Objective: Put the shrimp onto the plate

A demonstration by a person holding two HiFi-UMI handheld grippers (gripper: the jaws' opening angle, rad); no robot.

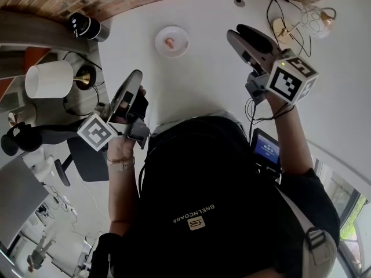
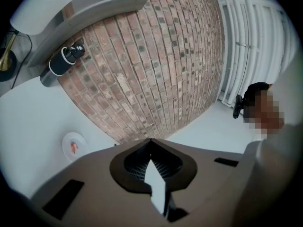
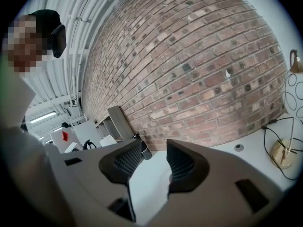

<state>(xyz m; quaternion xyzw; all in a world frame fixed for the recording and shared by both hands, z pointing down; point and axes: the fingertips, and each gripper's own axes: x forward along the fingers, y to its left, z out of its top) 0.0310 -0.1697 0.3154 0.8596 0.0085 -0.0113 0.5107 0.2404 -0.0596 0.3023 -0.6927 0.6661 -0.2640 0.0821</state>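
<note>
Two grippers up over white table (image 1: pixel 203 80), both well apart from plate (image 1: pixel 182 46). Left gripper (image 1: pixel 137 74): jaw tips pressed together, narrow gap behind tips, nothing held. Right gripper (image 1: pixel 239 30): jaws moderately parted, nothing between them, only table and brick wall (image 3: pixel 189 56) showing through gap. Shrimp (image 1: pixel 169 41), pinkish-orange, lying on small white plate, roughly at its centre. Plate on table toward far side near wall, between the two grippers in head view; same plate and shrimp small at lower left in left gripper view. Black cylinder (image 1: pixel 87 26) at table's far left, white-shaded lamp (image 1: pixel 49 79) left of left gripper, gold lamp base (image 1: pixel 283 28) with cables near right gripper.
</note>
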